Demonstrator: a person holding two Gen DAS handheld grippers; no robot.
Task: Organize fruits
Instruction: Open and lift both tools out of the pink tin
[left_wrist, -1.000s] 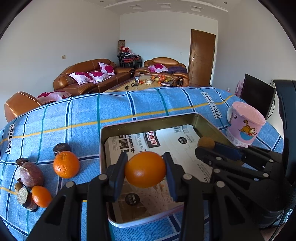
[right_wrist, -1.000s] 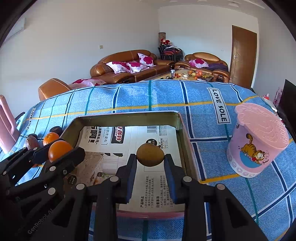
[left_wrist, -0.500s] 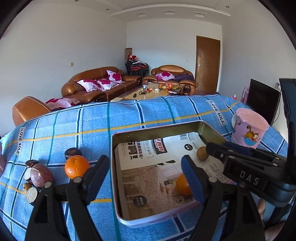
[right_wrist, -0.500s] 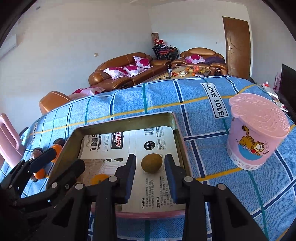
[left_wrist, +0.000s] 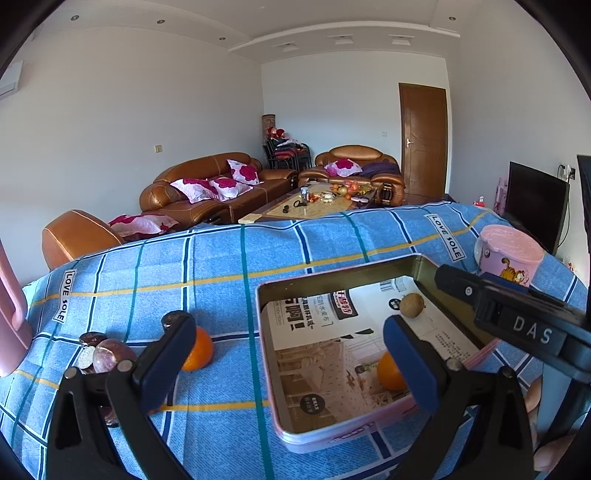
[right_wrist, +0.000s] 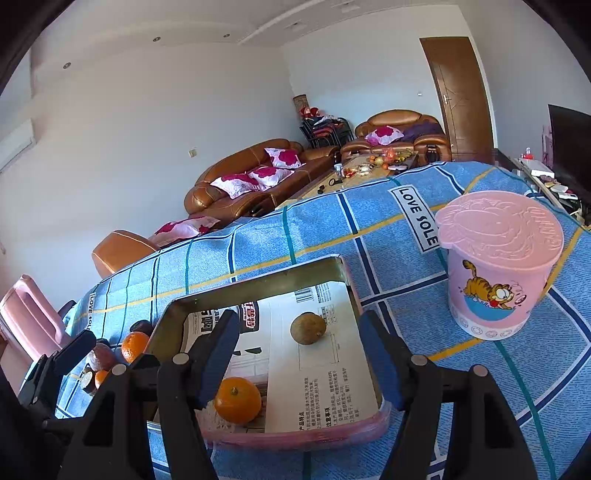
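A metal tray (left_wrist: 332, 284) (right_wrist: 258, 284) lined with newspaper sits on the blue checked cloth. An orange (left_wrist: 389, 374) (right_wrist: 237, 400) and a brown kiwi-like fruit (left_wrist: 412, 305) (right_wrist: 308, 328) lie in it. My left gripper (left_wrist: 290, 363) is open and empty, above the tray's left edge. My right gripper (right_wrist: 301, 363) is open and empty, above the tray's near end. Another orange (left_wrist: 197, 352) (right_wrist: 135, 346) lies on the cloth left of the tray beside several dark fruits (left_wrist: 110, 356).
A pink lidded cup (right_wrist: 496, 262) (left_wrist: 508, 258) with a cat picture stands right of the tray. A pink chair back (right_wrist: 29, 317) is at the far left. Sofas and a coffee table lie beyond the table's far edge.
Both grippers let go of their fruits: the orange and the brown fruit now lie in the tray. Both grippers opened wide and pulled back and up.
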